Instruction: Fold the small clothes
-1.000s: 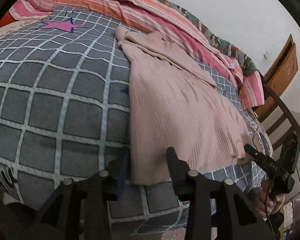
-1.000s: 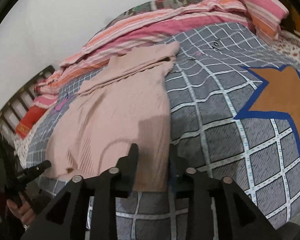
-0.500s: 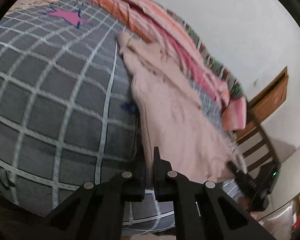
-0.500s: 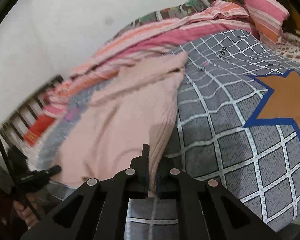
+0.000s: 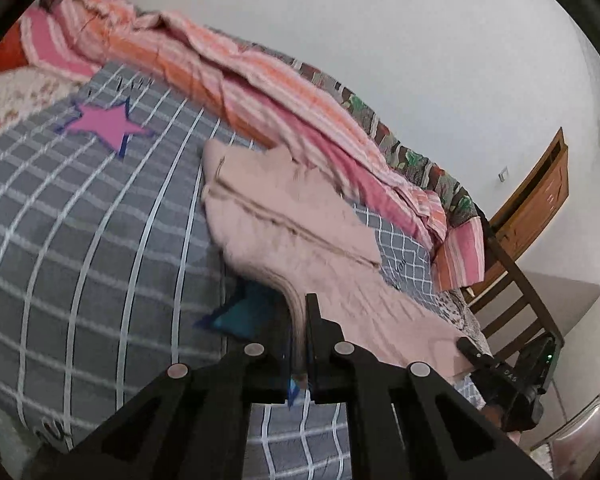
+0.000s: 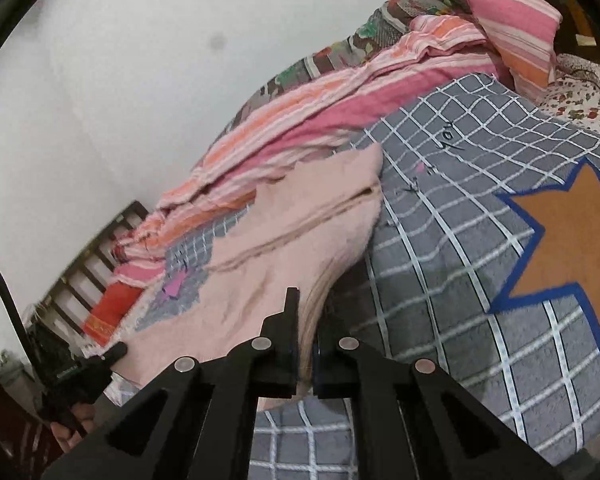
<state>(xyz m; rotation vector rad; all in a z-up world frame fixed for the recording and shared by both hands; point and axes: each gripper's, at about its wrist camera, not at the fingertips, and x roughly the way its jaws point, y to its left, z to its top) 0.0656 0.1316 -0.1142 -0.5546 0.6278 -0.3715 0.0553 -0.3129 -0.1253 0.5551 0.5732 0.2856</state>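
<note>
Lifting soft, light pink sweater by its near hem corners
Both claws, left claw and right claw, clenching limp knit off bed, sagging between

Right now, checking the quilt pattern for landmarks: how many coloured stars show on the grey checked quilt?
3: a pink star beyond the pink garment, a teal star half under its lifted edge, an orange star to its right. More may be hidden.

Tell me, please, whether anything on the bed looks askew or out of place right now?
Only the pink garment: its near edge is off the grey checked bedspread, pinched in the left tongs and right tongs. The striped blanket lies rumpled along the wall. Nothing appears damaged.
</note>
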